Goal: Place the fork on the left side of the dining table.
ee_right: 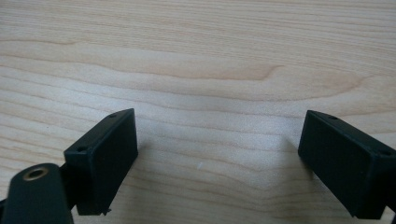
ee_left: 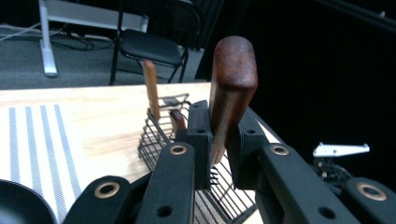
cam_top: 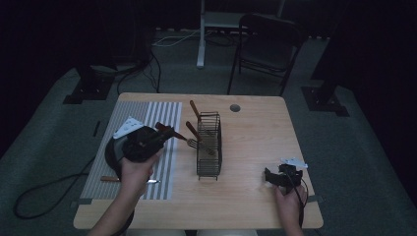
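On the dim wooden table, the left gripper pinches a wooden-handled fork that may snag the wire basket, while the right gripper rests spread, empty

- The fork has its tines hidden behind the left gripper, toward 6 o'clock.
- The black pan is cut off at the 7 o'clock corner.

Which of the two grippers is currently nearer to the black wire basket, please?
Left. The left gripper, clamping a wooden-handled fork, sits just beside the wire basket; the right gripper rests open on the table, farther off.
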A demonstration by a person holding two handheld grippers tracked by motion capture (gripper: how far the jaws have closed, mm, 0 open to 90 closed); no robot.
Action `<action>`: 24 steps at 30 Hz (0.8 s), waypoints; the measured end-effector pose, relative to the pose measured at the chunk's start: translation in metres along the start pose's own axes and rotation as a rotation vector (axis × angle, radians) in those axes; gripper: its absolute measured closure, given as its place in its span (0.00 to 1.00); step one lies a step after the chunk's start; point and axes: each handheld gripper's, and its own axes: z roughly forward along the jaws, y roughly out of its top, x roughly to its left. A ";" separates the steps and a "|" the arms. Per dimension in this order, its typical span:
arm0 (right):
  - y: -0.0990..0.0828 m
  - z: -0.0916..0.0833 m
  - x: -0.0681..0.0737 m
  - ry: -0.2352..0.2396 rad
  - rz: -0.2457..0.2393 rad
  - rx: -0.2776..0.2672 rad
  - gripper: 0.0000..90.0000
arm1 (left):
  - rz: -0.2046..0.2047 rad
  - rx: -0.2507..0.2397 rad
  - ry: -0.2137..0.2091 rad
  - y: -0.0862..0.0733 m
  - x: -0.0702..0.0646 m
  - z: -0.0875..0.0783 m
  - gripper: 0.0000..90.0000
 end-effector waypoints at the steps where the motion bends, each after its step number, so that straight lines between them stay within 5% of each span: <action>1: 0.000 0.000 0.000 0.000 0.000 0.000 0.13 | 0.000 -0.007 0.007 0.002 0.002 -0.002 0.90; 6: 0.000 0.000 0.000 0.000 0.000 0.000 0.13 | 0.007 -0.030 0.076 0.006 0.016 -0.009 0.90; 17: 0.000 0.000 0.000 0.000 0.000 0.000 0.13 | -0.060 0.003 0.212 -0.004 0.066 0.001 0.90; 24: 0.000 0.000 0.000 0.000 0.001 0.001 0.13 | -0.116 0.025 0.255 -0.014 0.094 0.011 0.90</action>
